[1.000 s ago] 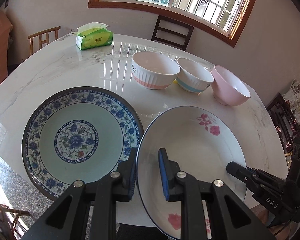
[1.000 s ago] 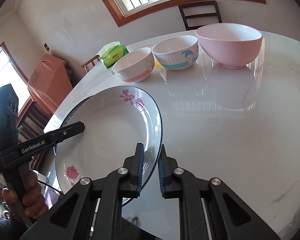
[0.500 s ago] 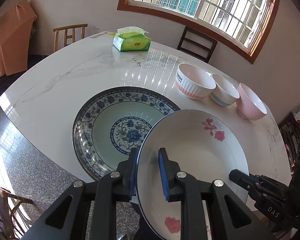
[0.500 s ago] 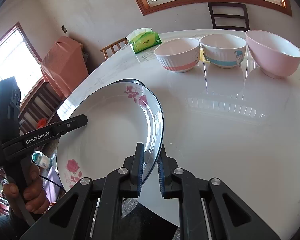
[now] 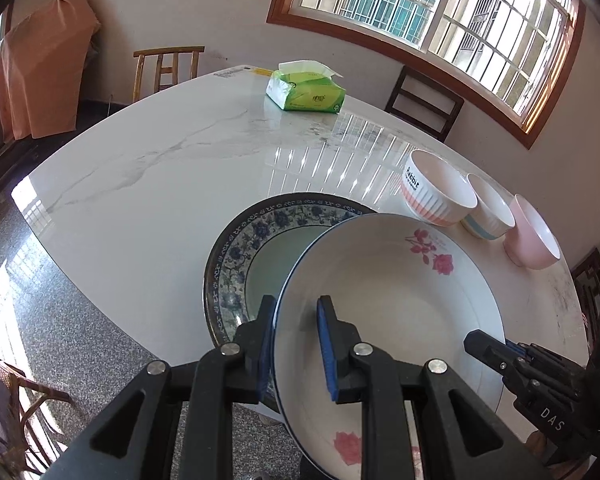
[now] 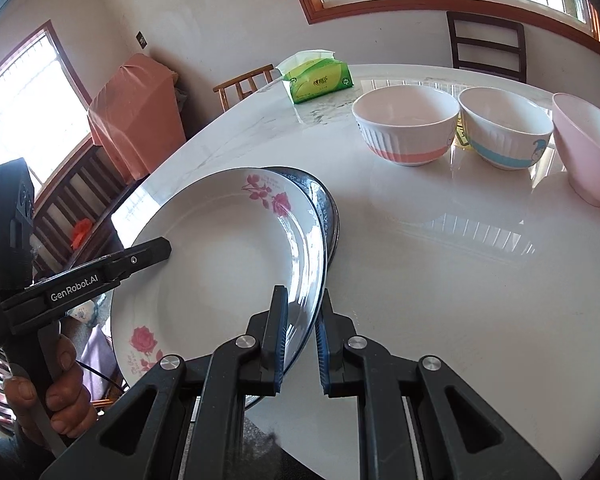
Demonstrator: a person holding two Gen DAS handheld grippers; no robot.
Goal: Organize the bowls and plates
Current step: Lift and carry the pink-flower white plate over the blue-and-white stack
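A white plate with pink roses (image 5: 388,300) (image 6: 220,264) hangs tilted over a blue-patterned plate (image 5: 252,240) (image 6: 328,208) that lies on the marble table (image 5: 160,168). It hides most of the patterned plate. My left gripper (image 5: 296,303) is shut on the white plate's left rim. The right gripper (image 6: 302,294) is shut on the opposite rim. Each gripper also appears in the other's view, the left gripper (image 6: 160,246) with a hand on its handle, the right gripper (image 5: 476,340) low on the right. Whether the two plates touch is unclear.
Three bowls stand in a row at the right: a ribbed white-and-orange bowl (image 5: 436,192) (image 6: 406,124), a white-and-blue bowl (image 5: 488,212) (image 6: 504,132), a pink bowl (image 5: 534,236) (image 6: 588,148). A green tissue pack (image 5: 306,90) (image 6: 318,78) sits at the far edge. Chairs ring the table.
Both grippers have carried the white plate leftward. It was beside the blue-patterned plate and now overlaps most of it. Both grips are unchanged.
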